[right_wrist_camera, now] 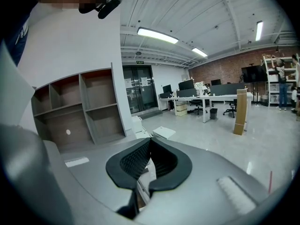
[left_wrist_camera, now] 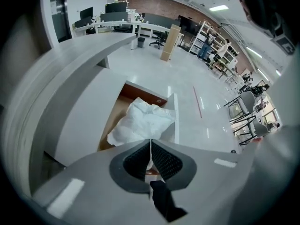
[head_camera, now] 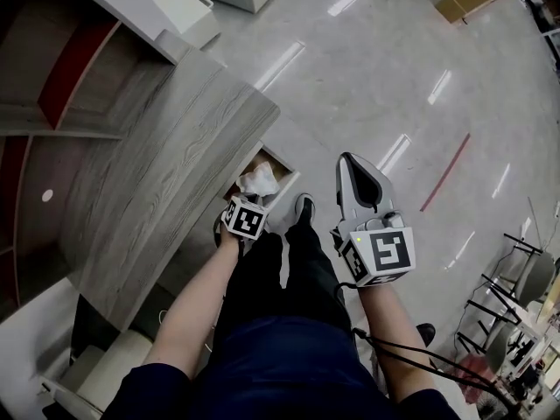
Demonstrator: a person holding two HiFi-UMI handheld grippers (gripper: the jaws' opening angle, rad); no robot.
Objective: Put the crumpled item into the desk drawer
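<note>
We hold the crumpled white paper wad (left_wrist_camera: 143, 121) over the open brown wooden drawer (left_wrist_camera: 140, 92). The left gripper (left_wrist_camera: 150, 142) has its fingers pinching the wad's edge, and letting go and shutting the drawer appear still to come. The right gripper (right_wrist_camera: 149, 142), well clear of the drawer, has its fingers pressed together on nothing.

Left tool (left_wrist_camera: 150, 141) angled downward, jaws together, right tool (right_wrist_camera: 149, 141) level, jaws together, left arm (head_camera: 194, 304) and right arm (head_camera: 395, 339) extended
</note>
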